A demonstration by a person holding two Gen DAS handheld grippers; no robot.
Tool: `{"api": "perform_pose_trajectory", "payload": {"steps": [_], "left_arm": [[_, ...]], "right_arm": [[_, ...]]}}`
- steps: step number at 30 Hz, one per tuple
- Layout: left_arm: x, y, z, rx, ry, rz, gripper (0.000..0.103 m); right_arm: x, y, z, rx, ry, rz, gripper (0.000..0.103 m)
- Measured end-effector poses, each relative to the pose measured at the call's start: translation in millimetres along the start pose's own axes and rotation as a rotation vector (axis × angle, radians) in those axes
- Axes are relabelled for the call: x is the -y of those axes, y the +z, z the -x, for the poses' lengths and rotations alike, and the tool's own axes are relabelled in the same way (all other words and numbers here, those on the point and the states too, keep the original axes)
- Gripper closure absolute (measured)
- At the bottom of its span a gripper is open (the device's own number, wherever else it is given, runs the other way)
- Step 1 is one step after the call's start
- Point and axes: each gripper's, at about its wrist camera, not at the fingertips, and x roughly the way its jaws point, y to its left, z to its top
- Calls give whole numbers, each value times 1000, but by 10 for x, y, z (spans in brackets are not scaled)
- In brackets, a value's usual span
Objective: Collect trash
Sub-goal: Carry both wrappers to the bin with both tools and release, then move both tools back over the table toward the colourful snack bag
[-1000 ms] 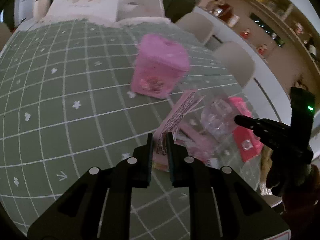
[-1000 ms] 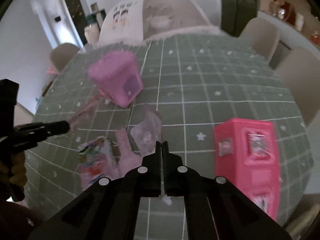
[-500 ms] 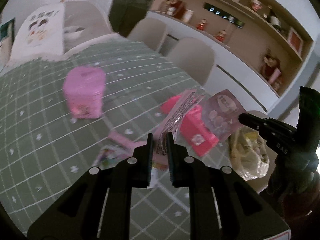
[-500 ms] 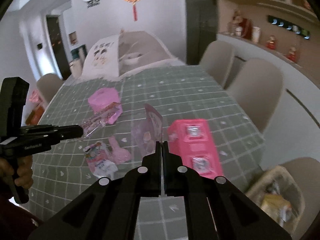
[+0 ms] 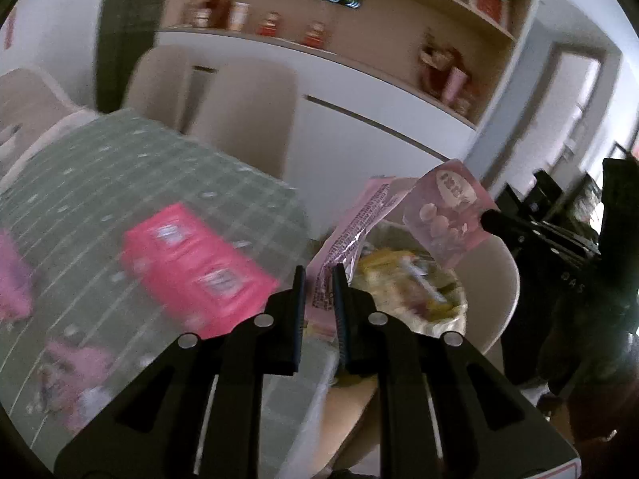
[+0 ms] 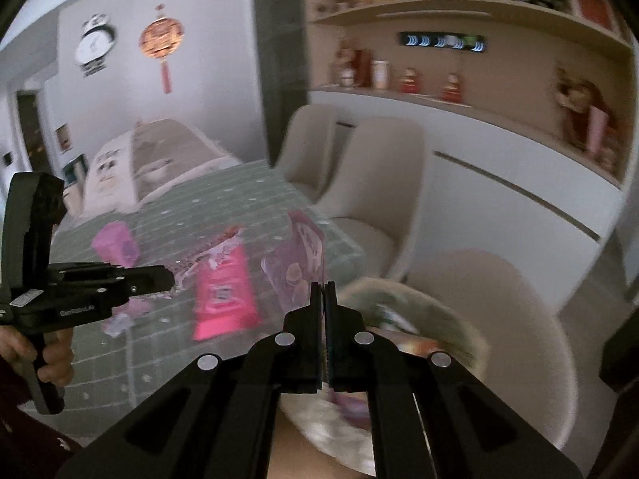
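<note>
Crinkled pink wrapper (image 5: 351,231) sits pinched between the nearly closed left gripper (image 5: 318,279); the right gripper (image 6: 323,291) clamps a glossy translucent pouch (image 6: 299,267). Both hang at frame centre over a bag-lined bin (image 5: 419,279) beside the green checked tablecloth (image 5: 120,183) and beige chairs (image 6: 379,183).

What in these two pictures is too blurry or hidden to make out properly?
- Left wrist view: the print on the pink box is smeared by motion blur.
- Left wrist view: the left hand-held gripper covers the lower end of the long pink wrapper.
- Right wrist view: the trash bag contents are blurred and partly behind the right hand-held gripper.
- Both views: the shelf ornaments are too small to identify.
</note>
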Motion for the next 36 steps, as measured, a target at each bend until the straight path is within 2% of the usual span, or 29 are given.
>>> {"api": "perform_pose_trajectory", "payload": {"steps": [5,8,11,19,24,32,34,36], "left_arm": [[471,167,-494,-35,-77,-34,90],[633,206,-676,-58,-81,-52,90],[748,231,-945,-122,-83,-75,90],[768,162,-1645,-313,-25,-85,89],[859,159,-1915,-377,2,-138,89],[792,178,-2249,-435,-5,-99,90],[744,188,-2212,-421,-34,-73,87],[718,214,-2144,-401,-61,-56,72]], "right_arm": [[587,-200,39,-23,-44,-78,99],[808,-314,-92,-48,-24,-129,99],[945,-431,-325,-92,17,-173,99],[1128,-819,-1070,-245,81,-244,99],[1165,-851,-1218,-257,102,-251,99],[1276,-855,-1252,-264,106,-259,99],[1266,-850,-1249,-258,114,-271,97],[1259,-840,-1226,-251,101,-276,92]]}}
